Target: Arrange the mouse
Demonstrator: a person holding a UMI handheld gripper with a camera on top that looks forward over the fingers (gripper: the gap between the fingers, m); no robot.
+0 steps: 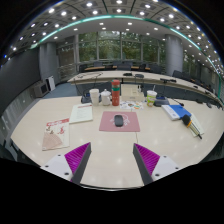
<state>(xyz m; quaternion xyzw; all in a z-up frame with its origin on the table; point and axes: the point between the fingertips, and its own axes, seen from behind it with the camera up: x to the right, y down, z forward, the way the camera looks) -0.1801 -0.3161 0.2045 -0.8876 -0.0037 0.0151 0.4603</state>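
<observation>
A dark mouse (118, 120) lies on a pink mouse mat (119, 121) out on the cream table (110, 150), well beyond my fingers. My gripper (112, 160) hovers over the table's near part, open, its two fingers (77, 157) spread wide with their magenta pads facing each other. Nothing stands between them but bare tabletop. The mouse sits roughly in line with the gap, some way ahead.
Behind the mat stand a white cup (95, 96), an orange bottle (116, 93) and more cups (151, 97). A white paper (81, 113) and a pink-printed sheet (55, 135) lie to the left. A blue-and-white box (178, 112) lies to the right. Desks and chairs stand beyond.
</observation>
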